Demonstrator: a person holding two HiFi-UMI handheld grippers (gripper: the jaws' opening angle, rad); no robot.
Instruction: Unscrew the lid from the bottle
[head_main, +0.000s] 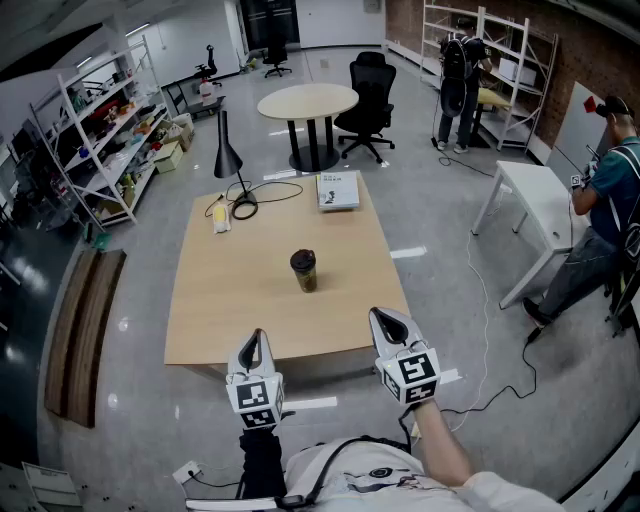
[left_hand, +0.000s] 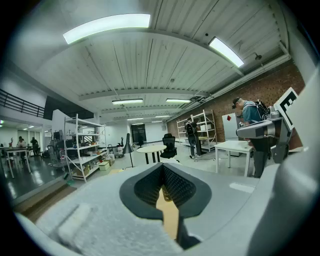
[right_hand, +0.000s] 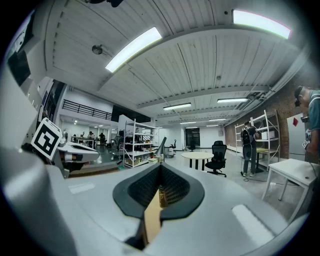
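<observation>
A small bottle (head_main: 304, 271) with a dark lid and olive body stands upright in the middle of the wooden table (head_main: 230, 310). My left gripper (head_main: 253, 345) hovers over the table's near edge, shut with nothing in it. My right gripper (head_main: 388, 324) is level with it to the right, also shut and empty. Both point toward the bottle and are well short of it. Through the slit between the shut jaws, the bottle (left_hand: 166, 195) shows in the left gripper view, and the bottle (right_hand: 162, 196) in the right gripper view.
At the table's far side lie a black desk lamp (head_main: 229, 160) with its cable, a yellow item (head_main: 220, 217) and a book (head_main: 338, 190). Beyond stand a round table (head_main: 307, 102) and office chair (head_main: 368, 100). A white table (head_main: 545, 205) and a person (head_main: 600, 215) are at right.
</observation>
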